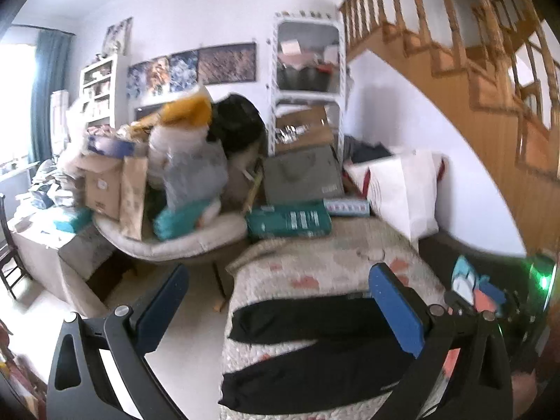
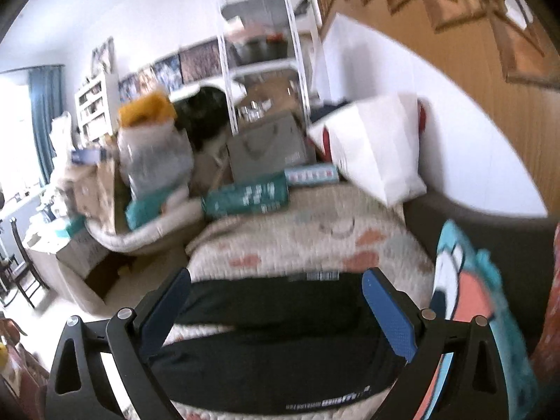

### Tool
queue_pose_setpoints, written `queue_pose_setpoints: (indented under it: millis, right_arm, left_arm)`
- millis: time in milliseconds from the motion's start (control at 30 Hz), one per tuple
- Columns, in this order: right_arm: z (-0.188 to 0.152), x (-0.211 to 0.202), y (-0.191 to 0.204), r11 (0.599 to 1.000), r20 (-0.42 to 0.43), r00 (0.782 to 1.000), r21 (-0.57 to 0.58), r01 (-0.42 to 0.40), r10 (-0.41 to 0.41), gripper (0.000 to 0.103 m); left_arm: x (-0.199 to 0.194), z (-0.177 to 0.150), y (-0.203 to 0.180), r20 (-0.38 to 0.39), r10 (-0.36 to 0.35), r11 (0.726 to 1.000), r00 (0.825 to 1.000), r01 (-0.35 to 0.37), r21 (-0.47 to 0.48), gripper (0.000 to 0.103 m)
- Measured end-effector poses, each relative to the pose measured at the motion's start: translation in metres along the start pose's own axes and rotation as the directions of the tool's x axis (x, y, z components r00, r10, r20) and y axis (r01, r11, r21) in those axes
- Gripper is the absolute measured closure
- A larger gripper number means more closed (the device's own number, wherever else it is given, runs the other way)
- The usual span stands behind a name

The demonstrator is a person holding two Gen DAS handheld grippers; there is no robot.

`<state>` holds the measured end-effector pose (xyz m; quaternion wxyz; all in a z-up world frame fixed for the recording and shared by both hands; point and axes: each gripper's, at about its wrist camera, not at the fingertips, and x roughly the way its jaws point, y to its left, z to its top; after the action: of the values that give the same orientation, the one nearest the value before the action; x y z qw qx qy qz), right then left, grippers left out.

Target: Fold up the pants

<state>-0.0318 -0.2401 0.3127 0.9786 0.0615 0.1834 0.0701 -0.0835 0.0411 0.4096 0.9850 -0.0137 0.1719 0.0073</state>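
Left wrist view: left tool (image 1: 280, 301) spread wide, nothing between its blue pads (image 1: 395, 311), hanging above the near end of a quilted bedspread (image 1: 315, 262) with pink patches. Black pants (image 1: 315, 350) lie flat on that bedspread, the two legs running toward the left edge with a strip of quilt showing between them; right pad overlaps the pants in frame, contact can't be confirmed. Beyond the bed: teal box (image 1: 288, 219), white paper bag (image 1: 402, 189), white shelf unit (image 1: 308, 80), wooden staircase (image 1: 472, 63) at right. Frame is motion-blurred. Right wrist view: right tool (image 2: 276, 304) also released, fingers well apart, empty, sitting over the waist end of the pants (image 2: 273, 332). White lettering on the waistband near the bottom edge, unreadable. A teal and pink patterned cloth (image 2: 465, 297) lies just right of the pants.
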Motion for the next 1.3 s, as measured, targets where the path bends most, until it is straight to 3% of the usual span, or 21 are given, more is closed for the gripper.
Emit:
queue_pose_setpoints:
  millis: [233,300,433,500,600,700,800,900,1000,1100,1200,1300]
  right_arm:
    - [0.076,-0.053,-0.018,0.999,0.145,0.989,-0.039,0.0,0.006,0.002]
    - [0.098,-0.064,-0.025,0.999,0.18,0.984,-0.029,0.014,-0.008,0.002]
    - [0.133,-0.079,-0.03,0.993,0.253,0.964,-0.063,0.1,-0.081,0.002]
    - [0.141,-0.078,-0.028,0.987,0.269,0.957,-0.085,0.135,-0.108,0.0]
    - [0.137,-0.063,-0.03,0.978,0.258,0.954,-0.101,0.183,-0.152,0.0]
    - [0.121,-0.037,-0.036,0.977,0.203,0.965,-0.095,0.191,-0.169,0.0]
    - [0.092,0.007,-0.043,0.98,0.075,0.984,-0.103,0.167,-0.16,0.0]
    - [0.045,0.062,-0.046,0.982,-0.065,0.985,-0.116,0.149,-0.158,0.0]
    - [0.001,0.105,-0.047,0.983,-0.155,0.974,-0.111,0.148,-0.164,0.0]
    - [-0.034,0.137,-0.047,0.988,-0.224,0.963,-0.071,0.135,-0.148,0.0]
    - [-0.058,0.157,-0.045,0.989,-0.262,0.954,-0.057,0.133,-0.143,0.0]
    - [-0.08,0.172,-0.044,0.988,-0.314,0.938,-0.08,0.131,-0.149,0.0]
  left_arm:
    - [-0.07,0.098,0.018,0.156,0.021,1.0,0.988,-0.021,0.003,0.0]
    - [-0.084,0.122,0.021,0.205,0.055,0.997,0.977,-0.063,0.032,0.0]
    - [-0.086,0.143,0.03,0.265,0.182,0.975,0.947,-0.208,0.073,0.0]
    - [-0.074,0.143,0.042,0.248,0.206,0.973,0.947,-0.225,0.051,0.0]
    - [-0.041,0.128,0.054,0.191,0.195,0.979,0.962,-0.204,0.026,0.0]
    - [0.003,0.1,0.061,0.124,0.167,0.985,0.978,-0.17,0.014,0.0]
    - [0.057,0.052,0.072,0.02,0.11,0.994,0.994,-0.11,-0.025,0.0]
    - [0.111,-0.017,0.079,-0.118,0.067,0.994,0.991,-0.077,-0.083,0.0]
    - [0.16,-0.096,0.07,-0.244,0.048,0.991,0.969,-0.077,-0.109,0.0]
    - [0.207,-0.17,0.051,-0.368,0.004,0.988,0.93,-0.061,-0.143,0.0]
    - [0.242,-0.225,0.023,-0.456,-0.051,0.985,0.889,-0.029,-0.168,0.0]
    - [0.263,-0.258,-0.009,-0.503,-0.06,0.992,0.862,-0.003,-0.124,0.0]
